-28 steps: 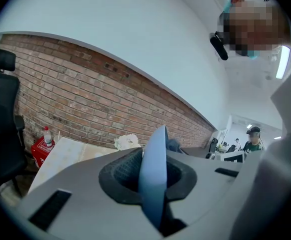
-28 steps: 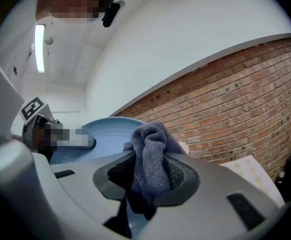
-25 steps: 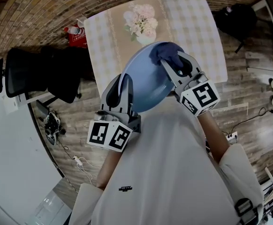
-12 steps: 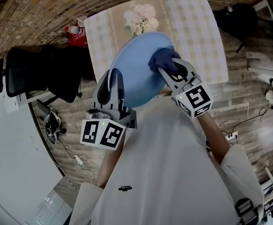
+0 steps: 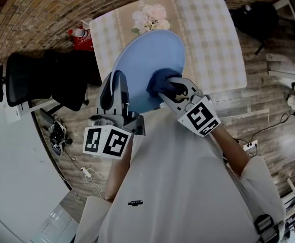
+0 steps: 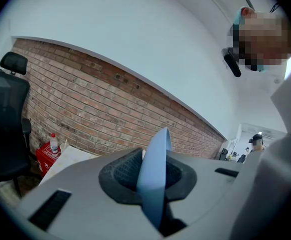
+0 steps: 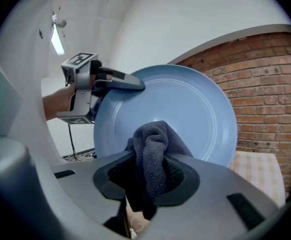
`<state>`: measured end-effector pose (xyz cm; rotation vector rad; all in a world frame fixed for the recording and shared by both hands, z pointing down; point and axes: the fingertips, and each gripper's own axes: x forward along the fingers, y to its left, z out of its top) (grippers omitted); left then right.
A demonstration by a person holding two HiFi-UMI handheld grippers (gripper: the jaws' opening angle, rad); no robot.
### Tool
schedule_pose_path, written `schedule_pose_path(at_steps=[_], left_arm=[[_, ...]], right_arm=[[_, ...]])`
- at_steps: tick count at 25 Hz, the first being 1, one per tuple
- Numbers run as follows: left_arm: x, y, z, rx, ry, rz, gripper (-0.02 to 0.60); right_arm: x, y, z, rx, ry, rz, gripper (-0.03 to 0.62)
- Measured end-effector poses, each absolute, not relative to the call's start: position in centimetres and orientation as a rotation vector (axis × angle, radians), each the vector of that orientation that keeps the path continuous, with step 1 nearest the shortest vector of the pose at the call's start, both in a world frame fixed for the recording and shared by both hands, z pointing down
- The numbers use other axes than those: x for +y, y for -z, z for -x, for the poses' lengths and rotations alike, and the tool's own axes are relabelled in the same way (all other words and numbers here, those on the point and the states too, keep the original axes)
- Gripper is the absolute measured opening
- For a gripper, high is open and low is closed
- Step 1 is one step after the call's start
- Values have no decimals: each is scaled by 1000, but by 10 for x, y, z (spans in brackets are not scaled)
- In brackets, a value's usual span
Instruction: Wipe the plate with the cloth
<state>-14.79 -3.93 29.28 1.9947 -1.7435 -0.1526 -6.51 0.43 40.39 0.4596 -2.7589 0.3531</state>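
plate: off the table, held on edge in front of the chest, at head view centre, over the table's 6 o'clock edge.
left gripper: jaws pinch the plate rim at the plate's 8 o'clock.
cloth: dark blue wad, pressed on the plate face at its 5 o'clock.
right gripper: jaws clamped on the cloth, with a bunch sticking out past the tips.
left gripper view only: plate edge-on, a thin sliver between the pads, standing nearly upright. Neither face visible.
right gripper view only: full plate face, round, with an inner ring. The cloth touches it low of centre. The other gripper bites the rim at 10 o'clock.
head view only: both grippers and the table together. Flowers sit just past the plate's 12 o'clock rim. Chair at 9 o'clock, red pack at 10 o'clock.
vs 1.0 s ago: the cloth has gone from the plate's 1 o'clock rim down to 5 o'clock. The plate sits further toward 12 o'clock and now overlaps the flowers. The left gripper has shifted toward 9 o'clock.
plate axis: oval in head view, long axis 7 to 1 o'clock.
plate facing: wiped face toward the right gripper, at 4 o'clock.
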Motion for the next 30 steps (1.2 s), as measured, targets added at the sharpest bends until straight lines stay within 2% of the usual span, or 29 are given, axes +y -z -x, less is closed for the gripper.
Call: schedule_pose_path(at_steps=[7, 17, 30], left_arm=[[-39, -293, 150, -1754, 163, -1985, 48], [-36, -298, 149, -1748, 155, -1983, 48], [-24, -326, 125, -1668, -63, -2085, 48]], right_arm=[[36, -395, 88, -2795, -275, -197, 118], [47, -371, 105, -2900, -413, -64, 118], [16, -355, 95, -2997, -388, -272, 118]])
